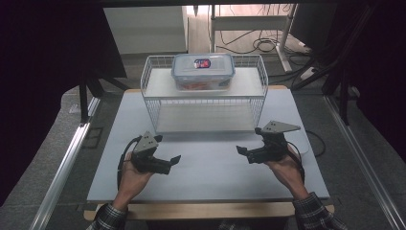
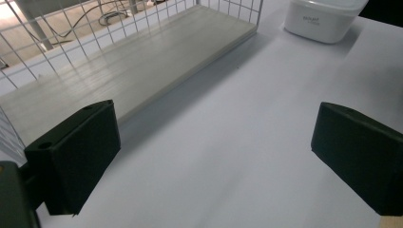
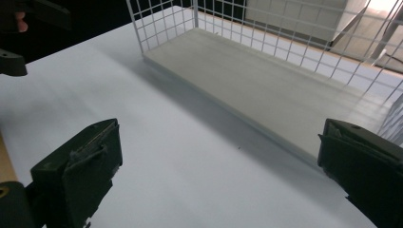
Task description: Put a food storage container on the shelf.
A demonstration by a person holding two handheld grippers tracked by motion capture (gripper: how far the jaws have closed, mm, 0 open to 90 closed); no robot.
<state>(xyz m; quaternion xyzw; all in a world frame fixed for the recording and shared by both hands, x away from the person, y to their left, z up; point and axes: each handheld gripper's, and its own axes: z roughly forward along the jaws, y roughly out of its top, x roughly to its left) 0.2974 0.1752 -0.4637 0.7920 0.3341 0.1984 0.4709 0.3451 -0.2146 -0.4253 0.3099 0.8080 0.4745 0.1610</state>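
Both tongs, left tongs (image 1: pixel 176 159) and right tongs (image 1: pixel 241 151), gaped empty above the white desk (image 1: pixel 210 172); reaching the clear lidded plastic container (image 1: pixel 203 71) atop the white wire shelf (image 1: pixel 153 86) seemingly needed a level, two-sided grip.

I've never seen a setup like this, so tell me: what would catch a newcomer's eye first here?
Probably the clear lidded box with a blue rim, sitting on top of a white wire rack at the far side of the table. Next come the two black tools held near the front edge: the left gripper and the right gripper, both with jaws wide apart and holding nothing.
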